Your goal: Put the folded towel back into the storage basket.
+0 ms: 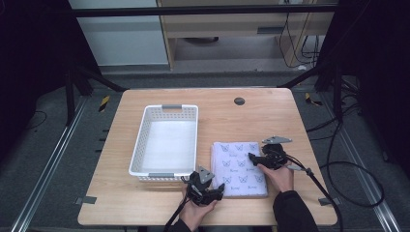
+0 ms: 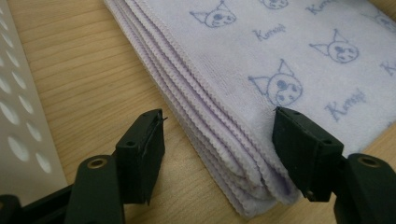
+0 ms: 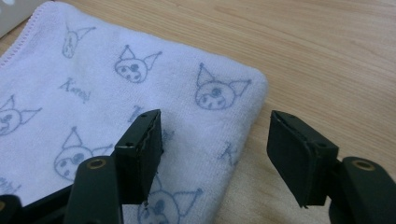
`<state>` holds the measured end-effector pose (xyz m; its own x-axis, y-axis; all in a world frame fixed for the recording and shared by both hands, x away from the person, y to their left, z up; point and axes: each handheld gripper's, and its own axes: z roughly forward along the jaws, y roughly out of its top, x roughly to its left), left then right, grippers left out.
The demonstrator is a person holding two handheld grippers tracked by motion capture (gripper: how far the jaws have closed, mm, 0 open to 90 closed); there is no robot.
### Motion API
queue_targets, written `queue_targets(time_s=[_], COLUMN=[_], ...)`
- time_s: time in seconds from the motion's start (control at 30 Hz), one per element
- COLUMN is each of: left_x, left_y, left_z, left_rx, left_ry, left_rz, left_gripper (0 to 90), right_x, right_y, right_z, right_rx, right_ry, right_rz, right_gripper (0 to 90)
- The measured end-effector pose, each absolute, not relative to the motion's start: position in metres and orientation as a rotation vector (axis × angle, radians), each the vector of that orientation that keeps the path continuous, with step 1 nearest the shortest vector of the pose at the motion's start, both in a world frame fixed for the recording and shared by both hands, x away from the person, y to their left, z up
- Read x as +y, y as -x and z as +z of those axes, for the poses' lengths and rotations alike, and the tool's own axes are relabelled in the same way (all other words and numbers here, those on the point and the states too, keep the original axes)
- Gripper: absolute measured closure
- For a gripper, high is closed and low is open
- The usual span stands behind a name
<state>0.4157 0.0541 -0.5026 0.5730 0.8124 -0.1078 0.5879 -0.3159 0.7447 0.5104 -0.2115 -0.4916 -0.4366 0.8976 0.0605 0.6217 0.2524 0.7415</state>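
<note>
Folded lavender towel (image 1: pixel 240 168) with printed cat faces, lying flat on the wooden table (image 1: pixel 270 113) in the lower centre-right of the high view, just right of the white perforated basket (image 1: pixel 165 140) and apart from it. The towel's long axis runs from the lower edge of the frame upward, parallel to the basket's long side. The left gripper (image 1: pixel 211 192) sits at the towel's lower left corner, the right gripper (image 1: pixel 257 159) over its right-hand portion; both are at the cloth, so neither hand has far to reach.

Left gripper view: the jaws stand spread, astride the stacked, scalloped edges of the fold (image 2: pixel 219 140); the layers run from upper left to lower right between the pads (one pad over bare wood, the other over the top face), and no pad presses the cloth. The basket wall (image 2: pixel 21 135) shows at the left margin.

Right gripper view: the jaws stand parted, one pad over the printed face, the other over bare table beyond the rounded folded corner (image 3: pixel 252 81); whether the left-hand pad rests on the cloth cannot be told. This view gives the smooth closed fold, whereas the left gripper view gives the open layered edges; the high view alone gives the basket's position relative to both
</note>
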Motion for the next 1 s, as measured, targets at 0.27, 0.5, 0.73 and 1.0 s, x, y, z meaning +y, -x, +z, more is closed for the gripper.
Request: queue_targets(time_s=[0.27, 0.5, 0.73, 1.0], left_x=[0.0535, 0.0529, 0.0523, 0.0528], left_y=[-0.4160, -0.4167, -0.4169, -0.4182], left_z=[-0.5036, -0.5022, -0.5017, -0.5016], left_rx=[1.123, 1.111, 1.118, 1.118], left_ry=[-2.023, -2.026, -2.021, -2.011], left_rz=[0.352, 0.309, 0.287, 0.233], left_gripper=[33.9, 44.3, 49.6, 58.2], right_x=[-0.2110, -0.2109, -0.2126, -0.2125], right_y=[-0.5116, -0.5127, -0.5127, -0.5132], right_z=[-0.4938, -0.4956, -0.4989, -0.4992], right_rx=[2.170, 2.182, 2.182, 2.200], right_ry=[-1.415, -1.454, -1.489, -1.504], right_rz=[1.011, 1.032, 1.082, 1.109], right_gripper=[39.1, 42.2, 48.2, 56.9])
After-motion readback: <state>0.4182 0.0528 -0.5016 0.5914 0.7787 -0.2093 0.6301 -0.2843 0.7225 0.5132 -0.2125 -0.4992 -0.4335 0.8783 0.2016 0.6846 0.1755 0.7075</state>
